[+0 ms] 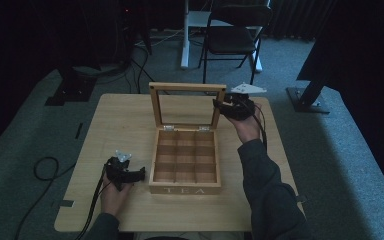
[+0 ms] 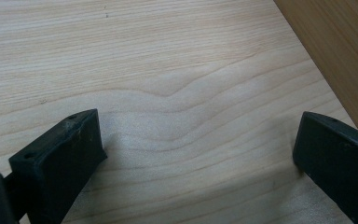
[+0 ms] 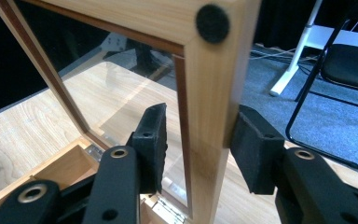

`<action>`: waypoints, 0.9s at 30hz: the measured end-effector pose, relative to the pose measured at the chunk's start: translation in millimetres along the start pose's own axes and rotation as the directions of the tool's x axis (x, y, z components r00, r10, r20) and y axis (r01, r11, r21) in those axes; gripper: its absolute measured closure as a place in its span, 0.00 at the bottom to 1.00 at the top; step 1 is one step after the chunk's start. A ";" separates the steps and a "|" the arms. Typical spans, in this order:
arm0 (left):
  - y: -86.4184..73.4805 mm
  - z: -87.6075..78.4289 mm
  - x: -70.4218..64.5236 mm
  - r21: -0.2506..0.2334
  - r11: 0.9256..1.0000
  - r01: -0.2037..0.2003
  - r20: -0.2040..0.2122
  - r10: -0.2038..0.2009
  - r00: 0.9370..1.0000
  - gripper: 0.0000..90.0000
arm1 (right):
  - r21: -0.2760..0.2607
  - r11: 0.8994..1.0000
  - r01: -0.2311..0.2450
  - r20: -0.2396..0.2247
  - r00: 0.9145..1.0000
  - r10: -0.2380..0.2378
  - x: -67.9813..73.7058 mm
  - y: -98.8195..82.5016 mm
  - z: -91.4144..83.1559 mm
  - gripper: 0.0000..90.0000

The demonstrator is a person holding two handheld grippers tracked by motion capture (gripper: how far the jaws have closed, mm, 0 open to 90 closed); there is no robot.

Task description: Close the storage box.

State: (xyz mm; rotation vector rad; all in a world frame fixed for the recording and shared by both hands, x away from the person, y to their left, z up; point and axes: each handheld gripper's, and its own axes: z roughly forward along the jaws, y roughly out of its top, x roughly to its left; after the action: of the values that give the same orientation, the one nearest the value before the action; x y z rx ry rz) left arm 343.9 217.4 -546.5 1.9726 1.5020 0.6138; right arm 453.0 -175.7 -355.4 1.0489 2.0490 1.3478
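Around lid edge (image 3: 205,116), right gripper (image 3: 198,140) jaws

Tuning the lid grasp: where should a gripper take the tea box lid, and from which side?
On the lid's side rail, near the free top corner, coming in edge-on from the box's right. The lid stands upright, its wooden rail is narrow and flat-faced, so jaws fit either side, as the right gripper does.

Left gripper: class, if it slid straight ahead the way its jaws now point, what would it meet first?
Probably bare table top at first; the left gripper stands open over it. The tea box wall lies off to one side and could catch one jaw further on, though depth is unclear.
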 end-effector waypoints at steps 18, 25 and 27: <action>0.0 0.0 0.0 0.000 1.000 0.000 0.000 0.000 1.000 0.02 | -0.018 0.999 0.031 -0.006 0.999 -0.032 11.0 0.8 -16.6 0.63; 0.1 -0.2 0.1 0.002 1.000 -0.001 0.001 0.001 1.000 0.02 | -0.038 0.998 0.048 -0.012 0.999 -0.048 14.4 3.1 -27.2 0.63; 0.1 -0.1 0.1 0.002 1.000 -0.001 0.000 0.001 1.000 0.02 | -0.037 0.998 0.055 -0.009 0.998 -0.055 14.8 3.0 -29.0 0.63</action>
State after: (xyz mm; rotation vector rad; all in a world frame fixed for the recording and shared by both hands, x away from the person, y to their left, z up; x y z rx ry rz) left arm 343.9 217.5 -546.4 1.9751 1.5019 0.6125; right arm 424.2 -179.2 -340.6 0.9653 2.0372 1.3605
